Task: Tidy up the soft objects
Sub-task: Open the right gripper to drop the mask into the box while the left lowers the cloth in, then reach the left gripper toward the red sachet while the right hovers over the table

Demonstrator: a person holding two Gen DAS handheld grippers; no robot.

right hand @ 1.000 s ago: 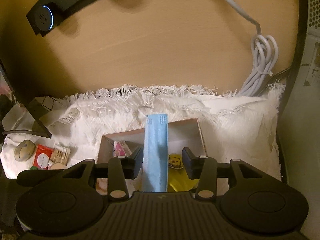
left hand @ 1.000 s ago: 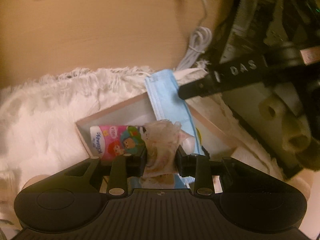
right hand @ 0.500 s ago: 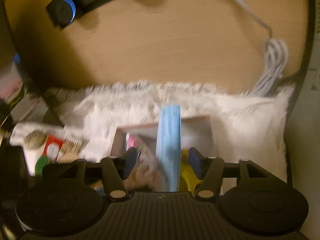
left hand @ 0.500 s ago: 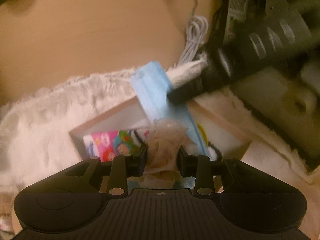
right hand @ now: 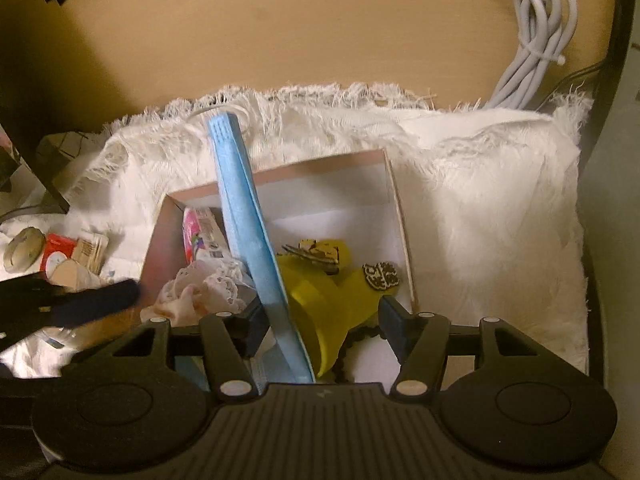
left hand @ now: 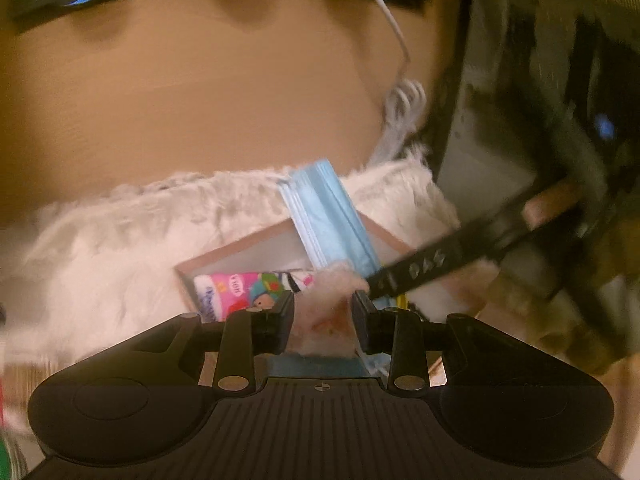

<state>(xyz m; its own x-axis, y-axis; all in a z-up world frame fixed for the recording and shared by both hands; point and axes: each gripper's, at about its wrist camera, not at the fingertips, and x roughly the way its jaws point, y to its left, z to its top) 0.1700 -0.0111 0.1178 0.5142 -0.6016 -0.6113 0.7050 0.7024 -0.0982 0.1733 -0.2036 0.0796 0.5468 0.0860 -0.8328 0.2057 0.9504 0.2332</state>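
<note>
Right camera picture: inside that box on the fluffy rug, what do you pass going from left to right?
Pink tissue pack → lacy cloth → blue masks → yellow item → small dark patterned piece, near the right wall of the box.

The stack of face masks (right hand: 248, 240) is pale blue. The lace cloth (right hand: 200, 290) is cream with a scalloped openwork edge and a peach blush. The tissue pack (left hand: 240, 290) is pink, printed with cartoon figures in teal and red. At 3 o'clock of the masks lies a bright yellow cloth (right hand: 320, 300) bearing dark, cream-speckled patches. The box (right hand: 394, 200) has a tan rim and white inside. The fringed rug (right hand: 480, 208) is white, the counter (right hand: 320, 40) warm tan, the coiled cable (right hand: 536, 32) light grey. Both grippers' fingers (right hand: 392, 320) are black.
</note>
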